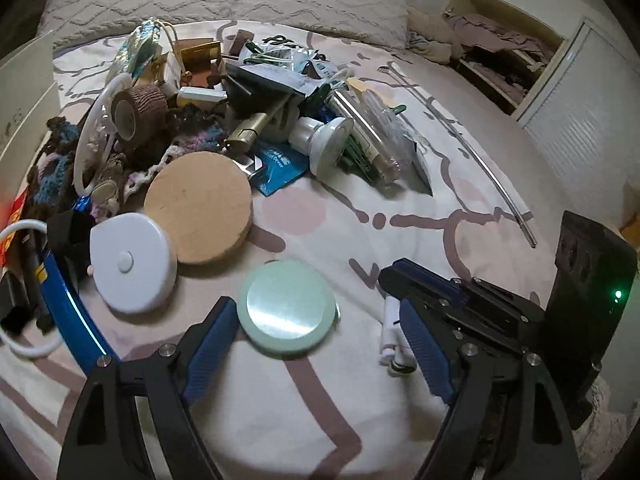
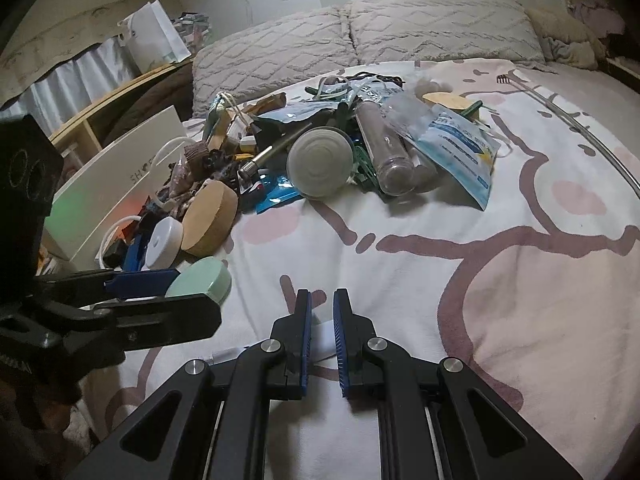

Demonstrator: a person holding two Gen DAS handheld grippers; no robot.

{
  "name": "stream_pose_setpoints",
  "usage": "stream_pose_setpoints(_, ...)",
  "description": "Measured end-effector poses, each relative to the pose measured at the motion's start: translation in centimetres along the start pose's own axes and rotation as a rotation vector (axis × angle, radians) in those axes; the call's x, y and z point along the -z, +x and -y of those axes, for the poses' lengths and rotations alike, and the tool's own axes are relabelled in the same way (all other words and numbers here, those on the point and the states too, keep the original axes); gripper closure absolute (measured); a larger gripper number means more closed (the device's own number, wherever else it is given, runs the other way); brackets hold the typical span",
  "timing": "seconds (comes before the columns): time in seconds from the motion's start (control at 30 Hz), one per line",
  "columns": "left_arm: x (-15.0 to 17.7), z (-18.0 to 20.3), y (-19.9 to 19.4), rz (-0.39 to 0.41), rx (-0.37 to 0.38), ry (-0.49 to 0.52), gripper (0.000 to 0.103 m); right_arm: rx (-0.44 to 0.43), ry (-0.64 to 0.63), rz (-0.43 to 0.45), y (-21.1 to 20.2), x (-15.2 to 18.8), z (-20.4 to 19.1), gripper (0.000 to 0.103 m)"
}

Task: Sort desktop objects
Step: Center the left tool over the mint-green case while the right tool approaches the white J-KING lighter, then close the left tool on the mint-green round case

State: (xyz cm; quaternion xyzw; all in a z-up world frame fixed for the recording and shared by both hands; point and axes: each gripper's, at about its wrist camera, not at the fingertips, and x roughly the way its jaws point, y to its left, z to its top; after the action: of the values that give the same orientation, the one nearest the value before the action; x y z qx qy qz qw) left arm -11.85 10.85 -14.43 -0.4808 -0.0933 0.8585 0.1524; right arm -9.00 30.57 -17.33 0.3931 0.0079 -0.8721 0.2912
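Observation:
A pile of mixed small objects lies on a bed with a pink-patterned cover. Nearest to me is a round mint-green case (image 1: 286, 309), lying flat; it also shows in the right wrist view (image 2: 202, 280). My left gripper (image 1: 316, 320) is open, with the case between its blue pads, the left pad beside its rim. My right gripper (image 2: 322, 312) is nearly shut around a small white object (image 2: 325, 340) on the cover; that object also shows in the left wrist view (image 1: 394, 336). I cannot tell whether the pads grip it.
Behind the case lie a white round box (image 1: 134, 262), a cork disc (image 1: 198, 206), a blue hoop (image 1: 76, 312), a clear tube (image 1: 368, 136), a white knob-shaped bottle (image 1: 324, 140) and blue packets (image 2: 460, 148). A thin metal rod (image 1: 484, 160) lies right. Pillows (image 2: 360, 36) at the back.

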Motion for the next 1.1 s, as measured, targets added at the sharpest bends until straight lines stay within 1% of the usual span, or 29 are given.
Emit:
stream_pose_setpoints(0.03,-0.1,0.3,0.1,-0.001,-0.022,-0.002,0.021,-0.007,-0.003,-0.002,0.0,0.0,0.1,0.091)
stream_pose_setpoints(0.1,-0.3,0.6,0.5,-0.007,-0.073,-0.002,0.025,-0.024,-0.002,-0.003,0.0,0.0,0.3,0.091)
stream_pose_setpoints(0.13,-0.5,0.7,0.7,-0.01,-0.093,-0.009,0.029,-0.035,-0.002,-0.003,0.0,0.0,0.4,0.091)
stream_pose_setpoints(0.2,-0.7,0.8,1.2,-0.014,-0.12,-0.026,0.029,-0.059,0.006,-0.003,-0.1,0.0,0.7,0.091)
stream_pose_setpoints(0.33,-0.8,1.3,1.8,-0.012,-0.183,-0.029,0.029,-0.093,0.008,0.002,-0.2,0.1,1.0,0.091)
stream_pose_setpoints(0.4,-0.6,1.4,2.0,-0.005,-0.215,-0.033,0.033,-0.104,0.011,0.003,-0.2,0.2,1.0,0.091)
stream_pose_setpoints(0.47,-0.6,1.2,2.0,0.004,-0.233,-0.052,0.041,-0.112,0.012,0.004,-0.3,0.1,1.0,0.091)
stream_pose_setpoints(0.5,-0.5,1.2,2.0,0.007,-0.245,-0.055,0.043,-0.117,0.014,0.005,-0.3,0.2,1.0,0.091)
stream_pose_setpoints(0.63,-0.2,1.1,1.8,0.021,-0.267,-0.047,0.051,-0.124,0.022,0.007,-0.4,0.2,1.2,0.091)
stream_pose_setpoints(0.87,0.1,1.2,1.5,0.014,-0.281,-0.032,0.051,-0.128,0.049,0.016,-0.3,0.3,1.4,0.091)
stream_pose_setpoints(1.1,1.5,0.4,-0.4,-0.001,-0.298,-0.015,0.051,-0.137,0.08,0.014,-0.2,0.2,1.8,0.091)
